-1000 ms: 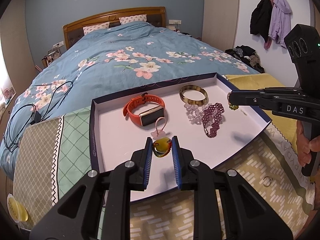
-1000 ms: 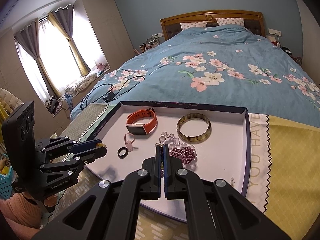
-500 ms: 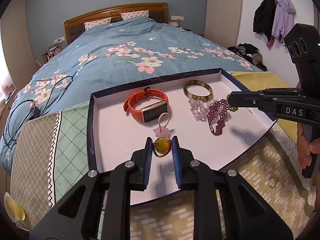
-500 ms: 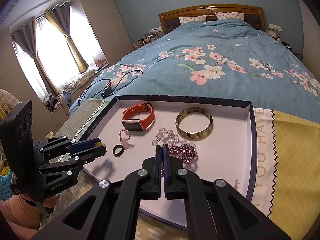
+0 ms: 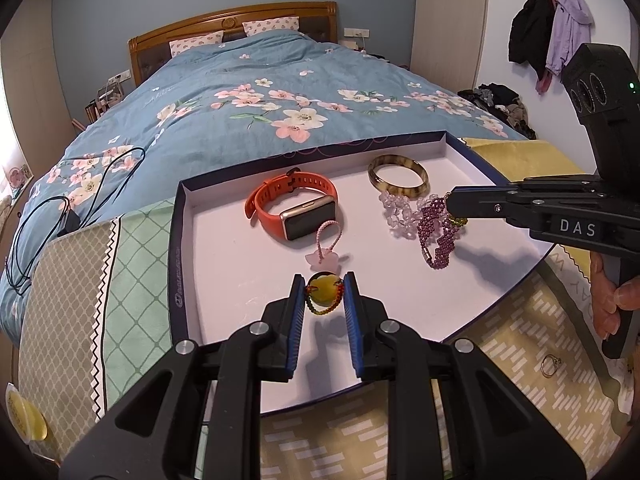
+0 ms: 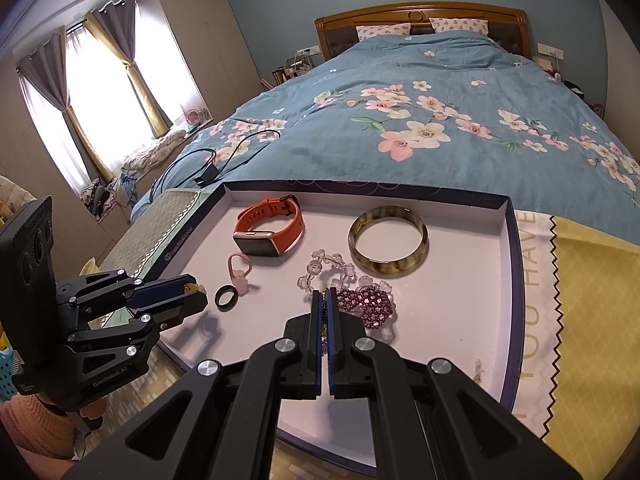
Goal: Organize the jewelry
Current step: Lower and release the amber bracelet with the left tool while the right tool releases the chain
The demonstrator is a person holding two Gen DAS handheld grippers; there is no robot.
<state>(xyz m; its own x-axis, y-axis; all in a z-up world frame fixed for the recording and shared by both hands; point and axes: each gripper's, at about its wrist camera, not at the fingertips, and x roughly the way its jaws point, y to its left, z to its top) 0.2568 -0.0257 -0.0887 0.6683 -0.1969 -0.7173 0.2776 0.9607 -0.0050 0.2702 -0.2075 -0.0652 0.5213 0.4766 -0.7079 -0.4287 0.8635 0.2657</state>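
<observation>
Watch [image 5: 294, 208] and bangle [image 5: 398, 176] are already laid in the tray [image 5: 176, 240]; a yellow bead charm [image 5: 323, 295] is clamped by the left hand-held gripper [image 5: 323, 300], a beaded strand [image 6: 323, 328] pinched by the right hand-held gripper [image 6: 325, 308]; a ring [image 5: 551, 364], lower right, is left outside.

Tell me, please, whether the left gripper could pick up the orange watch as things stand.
Probably not yet: the left gripper is shut on a yellow charm, and a pink charm lies between it and the orange watch.

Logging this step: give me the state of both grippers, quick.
Left gripper: closed on the yellow stone pendant with its beaded cord.
Right gripper: shut, pinching a thin beaded strand over the tray.
</observation>
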